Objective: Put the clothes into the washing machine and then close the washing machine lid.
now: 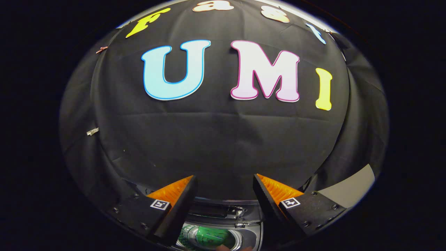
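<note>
We hold the hand-held gripper (224,188) above the washer (249,223), its fingers (174,195) spread wide apart with nothing between them. Below the fingers the washer's lid is open, and green clothes (209,237) lie inside its drum. The booth's black wall (223,139) hangs beyond.
</note>
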Demonstrator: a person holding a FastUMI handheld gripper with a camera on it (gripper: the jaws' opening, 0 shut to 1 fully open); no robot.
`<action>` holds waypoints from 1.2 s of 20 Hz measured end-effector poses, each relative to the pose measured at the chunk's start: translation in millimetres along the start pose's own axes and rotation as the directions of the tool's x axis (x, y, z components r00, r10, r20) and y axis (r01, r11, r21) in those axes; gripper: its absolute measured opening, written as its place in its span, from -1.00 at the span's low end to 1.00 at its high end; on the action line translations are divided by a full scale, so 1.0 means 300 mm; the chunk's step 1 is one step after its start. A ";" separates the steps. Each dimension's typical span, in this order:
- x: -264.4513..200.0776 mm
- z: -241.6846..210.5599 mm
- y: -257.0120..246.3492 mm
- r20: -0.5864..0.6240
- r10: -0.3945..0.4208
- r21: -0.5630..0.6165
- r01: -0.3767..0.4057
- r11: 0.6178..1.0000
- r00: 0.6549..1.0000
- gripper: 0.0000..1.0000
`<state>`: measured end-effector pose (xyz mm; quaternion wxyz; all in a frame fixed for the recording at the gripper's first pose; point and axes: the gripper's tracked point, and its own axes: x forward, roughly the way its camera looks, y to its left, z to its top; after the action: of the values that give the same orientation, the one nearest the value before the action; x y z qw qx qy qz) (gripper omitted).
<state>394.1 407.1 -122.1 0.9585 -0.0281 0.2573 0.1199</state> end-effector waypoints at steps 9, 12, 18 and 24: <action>0.016 -0.108 0.014 -0.018 0.052 0.048 -0.051 0.998 0.998 1.00; 0.013 -0.112 0.010 -0.003 0.066 0.034 -0.066 0.997 0.998 1.00; 0.019 -0.113 0.007 -0.021 0.100 0.030 -0.100 0.995 0.995 1.00; 0.011 -0.112 0.012 0.014 0.108 0.026 -0.109 0.994 0.994 1.00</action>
<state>379.7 407.6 -152.8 0.9524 -0.0003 0.2539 0.1685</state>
